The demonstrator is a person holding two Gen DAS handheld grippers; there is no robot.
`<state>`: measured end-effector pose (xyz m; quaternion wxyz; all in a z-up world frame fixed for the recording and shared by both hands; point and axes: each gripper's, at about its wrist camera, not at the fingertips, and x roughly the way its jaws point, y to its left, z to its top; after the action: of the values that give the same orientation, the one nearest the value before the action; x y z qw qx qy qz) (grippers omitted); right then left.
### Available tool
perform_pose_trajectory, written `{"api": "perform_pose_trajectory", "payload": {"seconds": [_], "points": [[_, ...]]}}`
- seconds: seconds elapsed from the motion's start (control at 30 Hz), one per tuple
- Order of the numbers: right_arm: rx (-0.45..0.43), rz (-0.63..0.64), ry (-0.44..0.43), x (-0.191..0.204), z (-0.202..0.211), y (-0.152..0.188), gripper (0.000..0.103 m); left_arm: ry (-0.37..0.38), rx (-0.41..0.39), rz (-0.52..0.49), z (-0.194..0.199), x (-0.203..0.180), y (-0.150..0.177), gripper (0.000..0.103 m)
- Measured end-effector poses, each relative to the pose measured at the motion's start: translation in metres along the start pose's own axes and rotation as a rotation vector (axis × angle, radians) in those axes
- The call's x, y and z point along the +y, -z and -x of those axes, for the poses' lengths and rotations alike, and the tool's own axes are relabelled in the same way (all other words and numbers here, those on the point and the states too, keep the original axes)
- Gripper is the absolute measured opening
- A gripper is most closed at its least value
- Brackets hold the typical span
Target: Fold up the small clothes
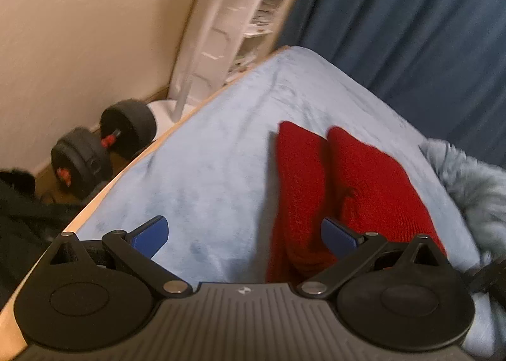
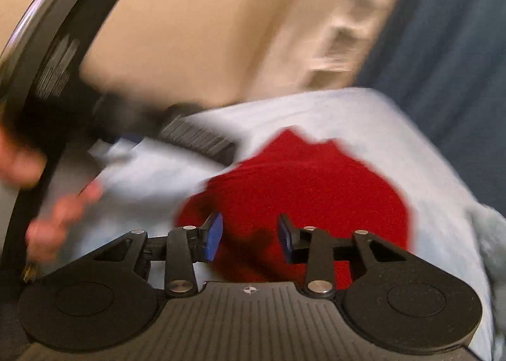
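Left tool (image 1: 245,239) and right tool (image 2: 249,239), both spread, empty.

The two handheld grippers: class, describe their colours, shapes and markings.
Both the left gripper and right gripper match: a ribbed grey body bearing a small white round emblem, two round black discs, black linkage arms with silver pins, and blue pads on the fingers.

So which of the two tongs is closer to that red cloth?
Right, though only slightly. The right tongs hang open directly over the red cloth. The left tongs are open at its left edge, one finger over it, the other over the blue blanket.
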<state>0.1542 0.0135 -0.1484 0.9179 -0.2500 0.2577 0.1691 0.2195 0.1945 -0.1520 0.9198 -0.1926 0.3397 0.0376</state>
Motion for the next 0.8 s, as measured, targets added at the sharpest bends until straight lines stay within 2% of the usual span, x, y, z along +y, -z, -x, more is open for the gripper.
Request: {"api": "perform_pose_trajectory", "payload": {"seconds": [0.13,0.2,0.3,0.43,0.67,0.8], "points": [[0.012,-0.138,0.148,-0.034,-0.001,0.004,0.044,-0.002,0.001,-0.008,-0.002,-0.002,0.002,0.103],[0.056,-0.182,0.204,-0.047,-0.012,0.008,0.044,0.002,0.015,0.010,-0.004,0.002,0.002,0.103],[0.114,-0.262,0.209,-0.060,-0.031,0.015,0.044,-0.001,0.022,0.017,-0.005,0.005,0.002,0.103],[0.177,-0.232,0.158,-0.054,-0.049,0.027,0.043,-0.005,0.030,0.009,-0.007,0.005,0.002,0.103],[0.181,-0.203,0.149,-0.035,-0.044,0.042,0.044,-0.006,0.048,0.012,-0.010,0.006,0.003,0.103],[0.204,-0.176,0.115,-0.028,-0.033,0.051,0.044,-0.013,0.056,0.002,-0.012,0.006,0.004,0.103]]}}
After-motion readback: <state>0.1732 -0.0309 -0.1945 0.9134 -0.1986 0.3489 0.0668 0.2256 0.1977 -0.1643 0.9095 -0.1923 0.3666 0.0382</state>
